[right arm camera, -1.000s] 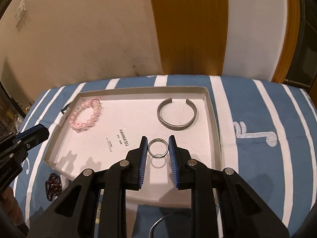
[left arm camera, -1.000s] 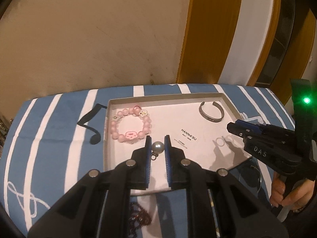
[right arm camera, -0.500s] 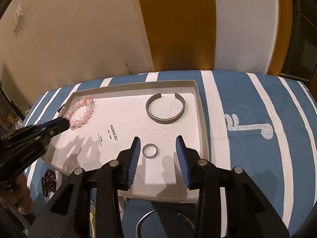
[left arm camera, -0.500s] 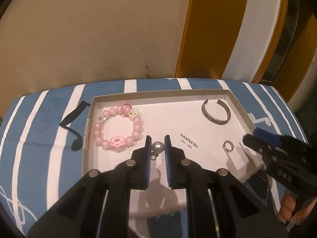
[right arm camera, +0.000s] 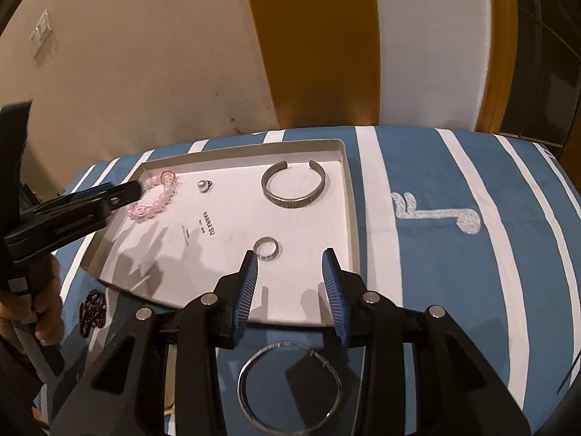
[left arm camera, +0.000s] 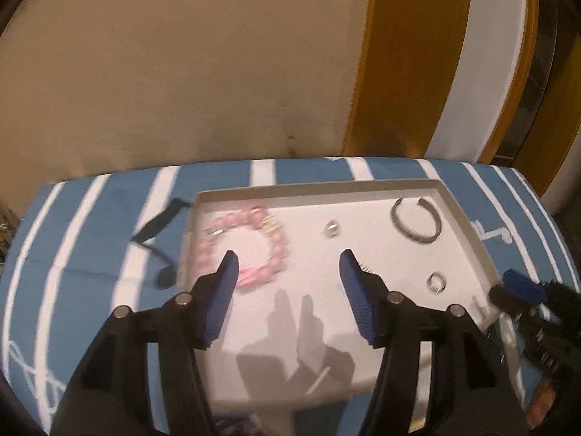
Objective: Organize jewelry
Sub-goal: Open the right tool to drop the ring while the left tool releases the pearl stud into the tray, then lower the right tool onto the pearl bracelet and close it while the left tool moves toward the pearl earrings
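Centrally, bare floor (right arm camera: 305, 218) within tray rim (right arm camera: 346, 196)

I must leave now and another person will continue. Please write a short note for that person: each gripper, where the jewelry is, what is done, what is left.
Left gripper: empty, jaws opening above the tray.
Right gripper: open, empty, at the tray's near edge.
In the tray: pink bead bracelet, pearl piece, silver cuff, small ring.
Outside, on the striped cloth: thin hoop and dark bead chain.
Left: probably move those two into the tray.
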Action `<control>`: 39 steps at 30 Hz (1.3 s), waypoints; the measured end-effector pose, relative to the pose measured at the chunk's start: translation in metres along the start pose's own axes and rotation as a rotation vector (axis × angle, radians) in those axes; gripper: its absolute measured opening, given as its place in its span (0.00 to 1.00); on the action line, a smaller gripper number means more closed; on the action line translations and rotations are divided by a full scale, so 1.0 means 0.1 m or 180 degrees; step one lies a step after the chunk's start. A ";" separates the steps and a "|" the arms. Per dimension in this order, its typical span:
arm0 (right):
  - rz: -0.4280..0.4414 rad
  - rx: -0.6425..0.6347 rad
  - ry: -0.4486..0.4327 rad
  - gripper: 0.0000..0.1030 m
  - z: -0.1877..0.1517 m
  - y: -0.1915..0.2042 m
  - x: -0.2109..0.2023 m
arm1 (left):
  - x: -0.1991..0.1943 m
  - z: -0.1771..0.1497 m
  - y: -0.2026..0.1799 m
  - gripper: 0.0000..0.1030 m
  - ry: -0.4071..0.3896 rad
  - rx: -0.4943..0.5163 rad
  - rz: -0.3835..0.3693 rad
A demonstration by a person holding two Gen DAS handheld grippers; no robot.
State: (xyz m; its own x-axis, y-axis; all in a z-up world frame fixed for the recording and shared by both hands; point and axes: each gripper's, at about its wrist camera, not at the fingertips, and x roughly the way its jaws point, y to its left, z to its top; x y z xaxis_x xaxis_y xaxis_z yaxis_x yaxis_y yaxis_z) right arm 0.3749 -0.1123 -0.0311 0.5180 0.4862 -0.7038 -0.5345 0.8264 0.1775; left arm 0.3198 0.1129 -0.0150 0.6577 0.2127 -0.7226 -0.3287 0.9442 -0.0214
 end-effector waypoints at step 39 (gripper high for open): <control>0.0140 -0.0089 -0.0043 0.54 -1.32 0.52 -0.97 | -1.48 -1.65 0.61 0.84 -0.0088 -0.0099 0.0231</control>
State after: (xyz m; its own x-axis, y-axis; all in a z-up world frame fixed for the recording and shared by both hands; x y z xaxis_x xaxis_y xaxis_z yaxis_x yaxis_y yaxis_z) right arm 0.2090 -0.1534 -0.0445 0.5024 0.5258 -0.6864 -0.5753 0.7959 0.1886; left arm 0.0907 0.0973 -0.0236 0.6498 0.2875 -0.7036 -0.3968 0.9179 0.0086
